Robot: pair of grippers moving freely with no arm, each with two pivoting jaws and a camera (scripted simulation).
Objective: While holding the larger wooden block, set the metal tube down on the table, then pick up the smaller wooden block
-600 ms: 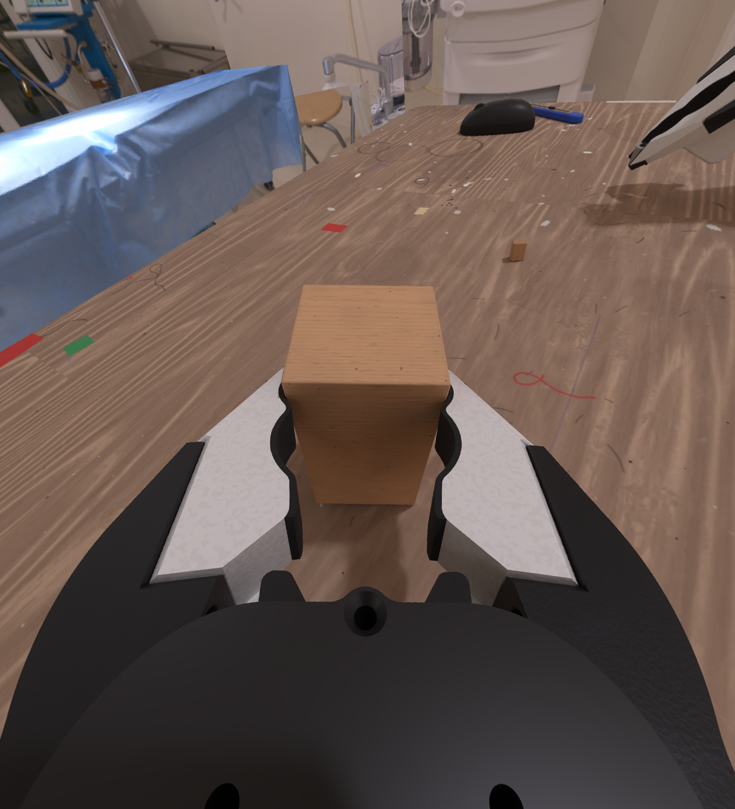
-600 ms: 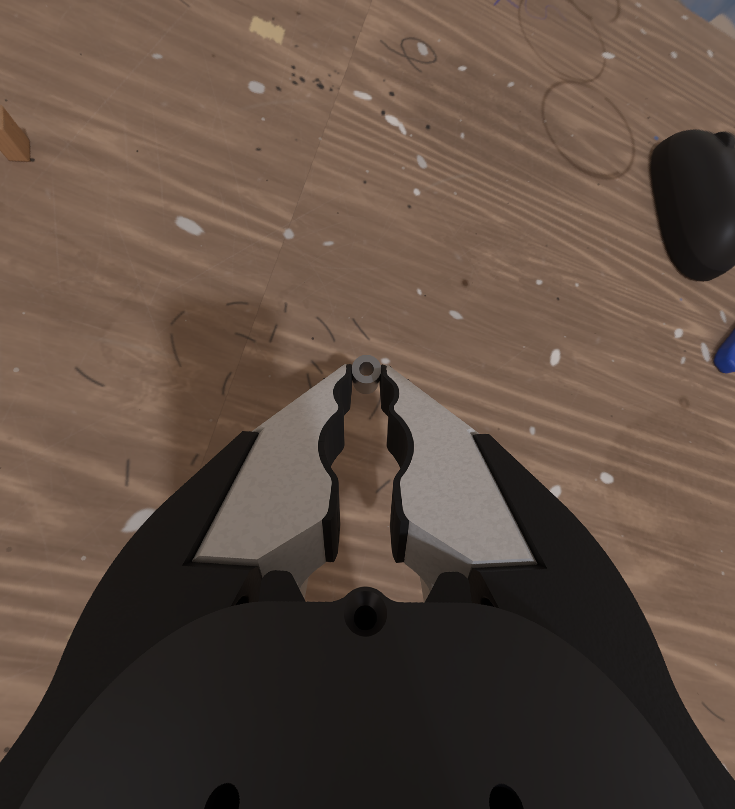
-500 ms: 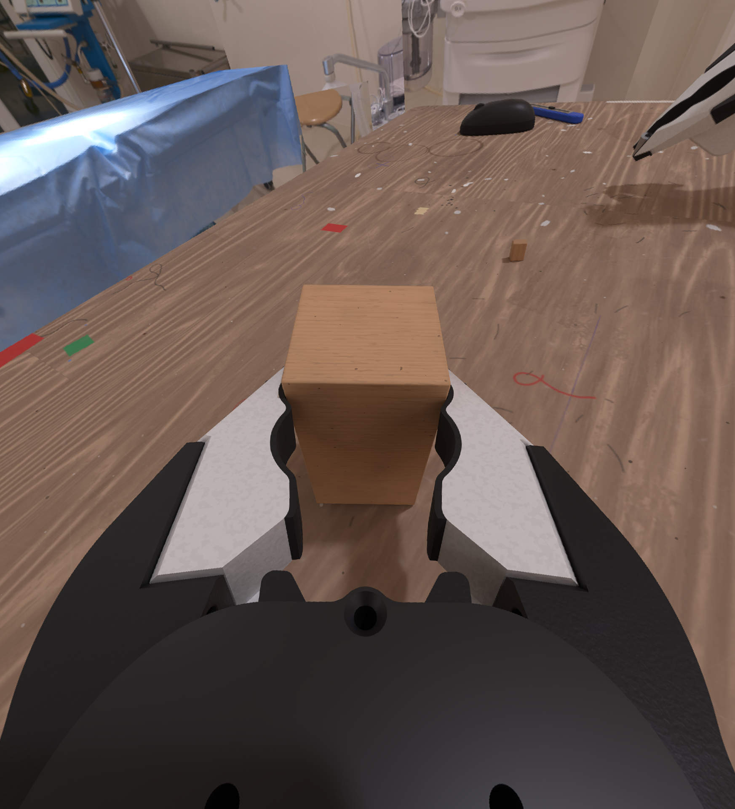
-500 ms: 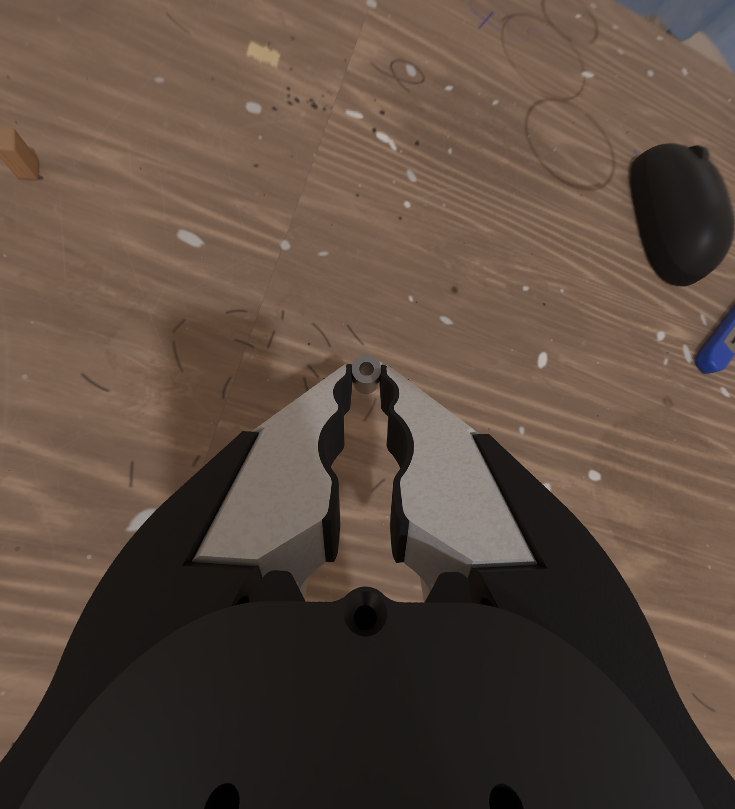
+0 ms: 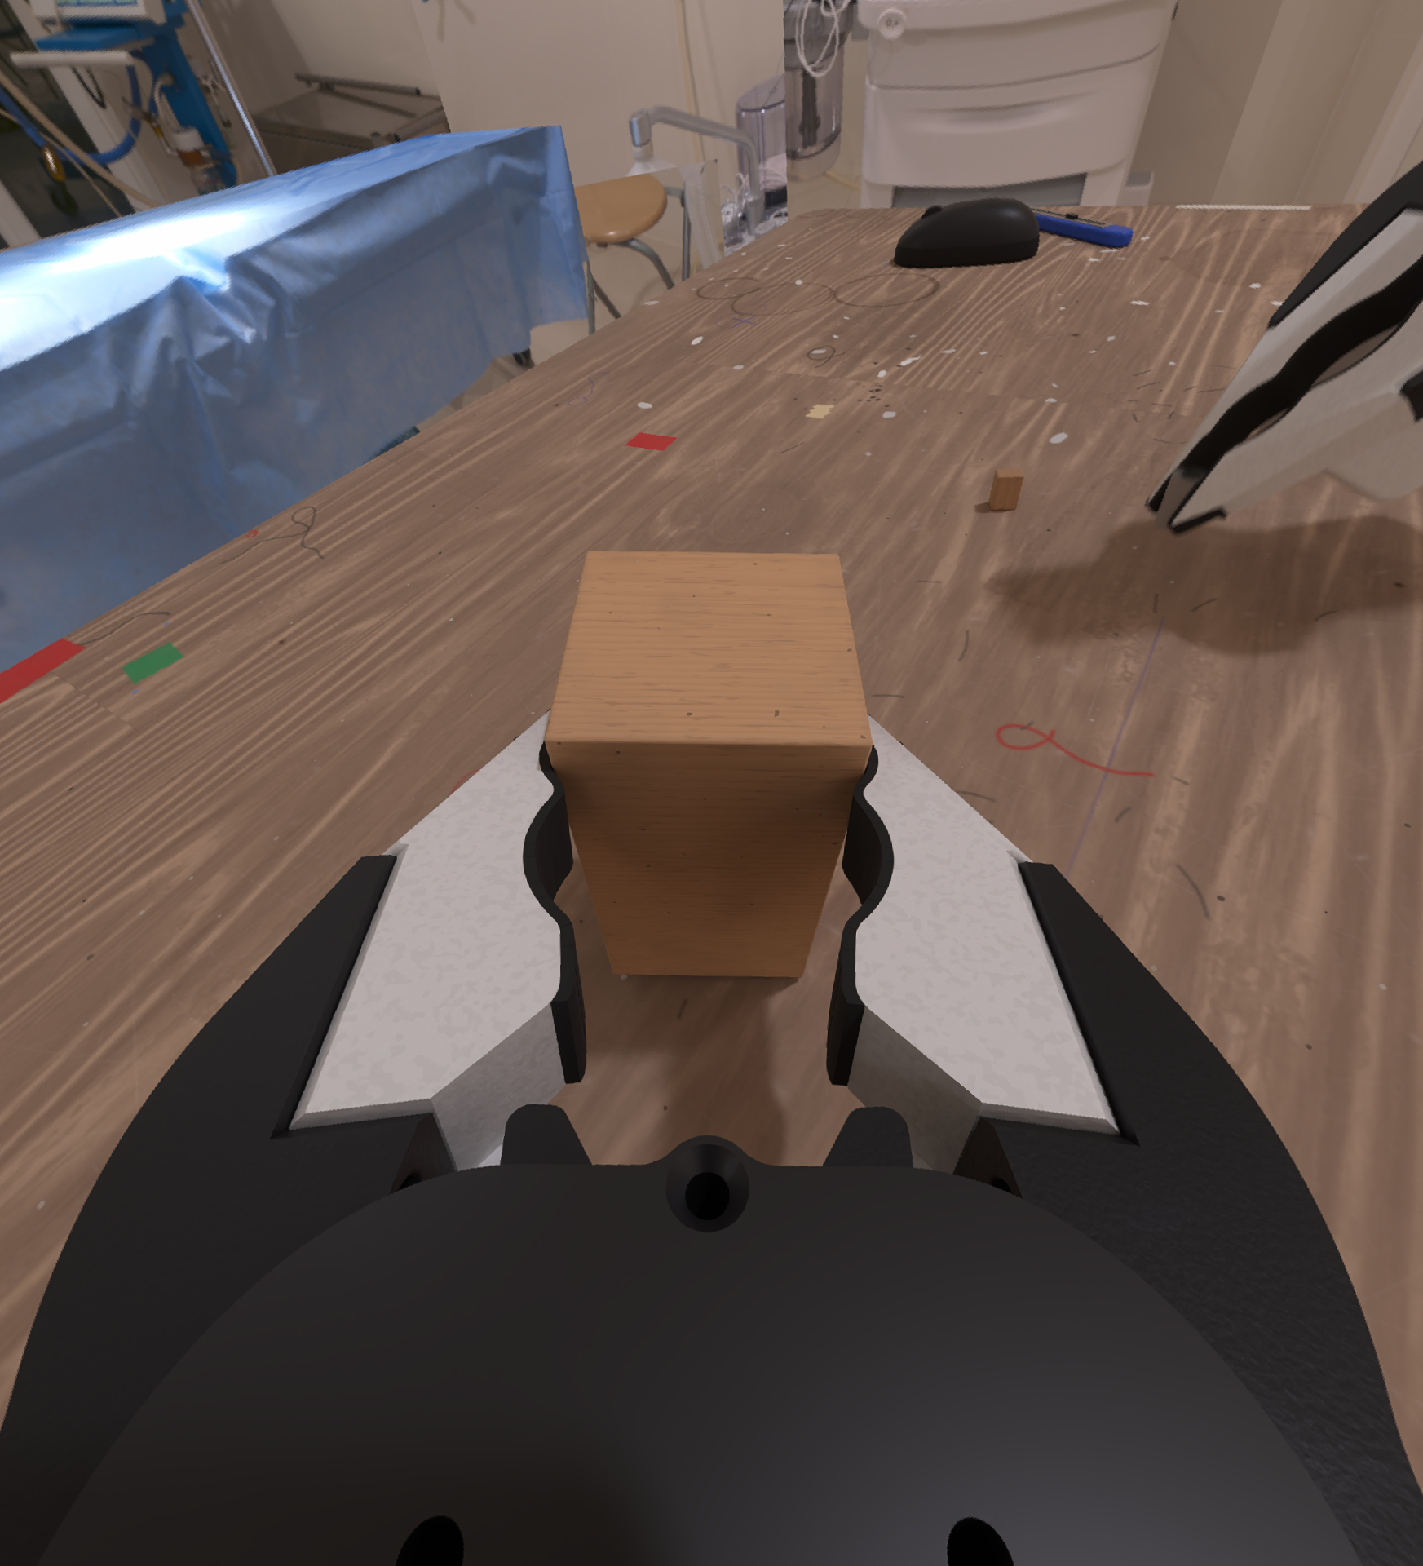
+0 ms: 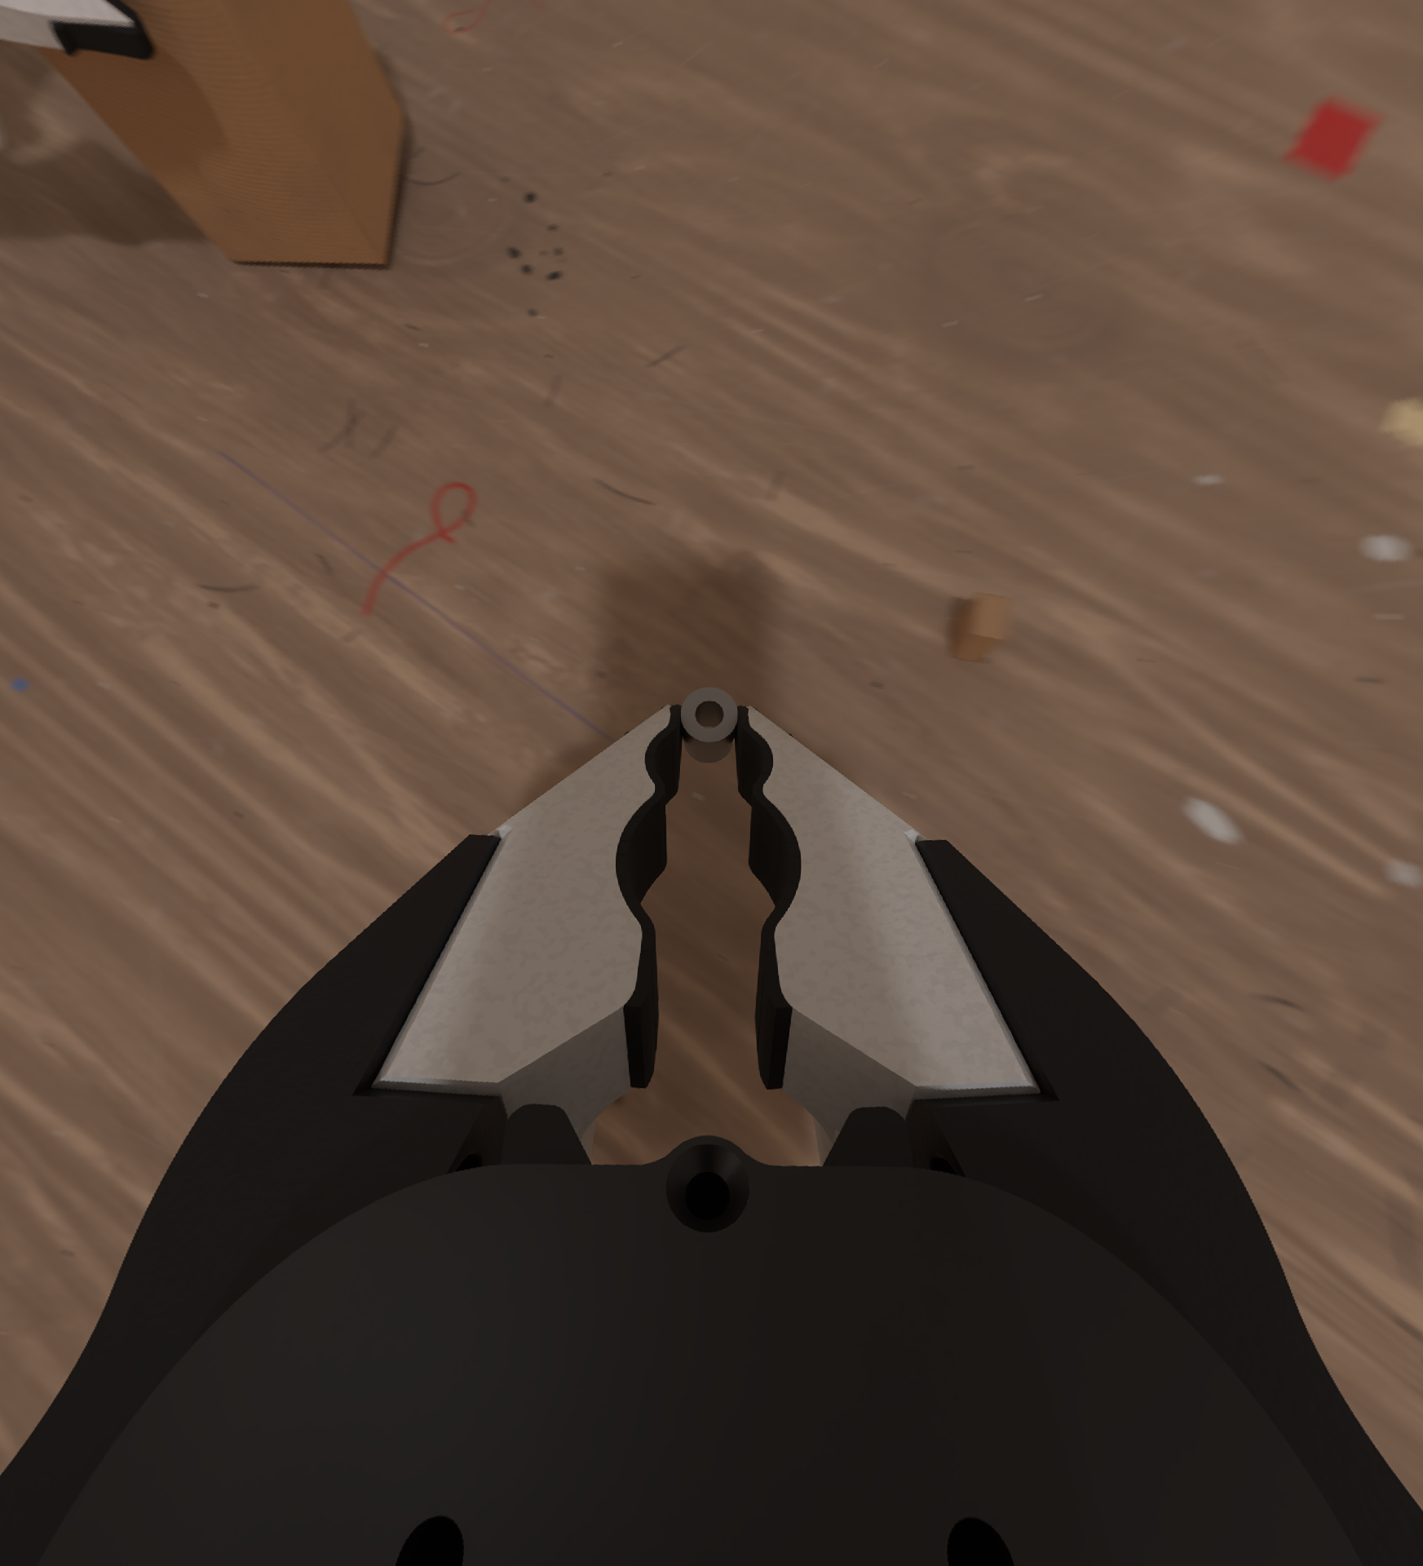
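Note:
My left gripper is shut on the larger wooden block and holds it upright just above the table. The block also shows at the top left of the right wrist view. My right gripper is shut on the small grey metal tube at its fingertips, above the table. In the left wrist view the right gripper hangs at the right, tips pointing down. The smaller wooden block lies on the table just left of those tips, and right of the tube in the right wrist view.
The wooden table carries a black mouse-shaped object and a blue utility knife at its far end. Red tape patches and a green one mark it. A blue-draped table stands to the left.
My right gripper, still holding the tube, has swung down and toward the left gripper, ending close to the smaller block. The left gripper and larger block have not moved.

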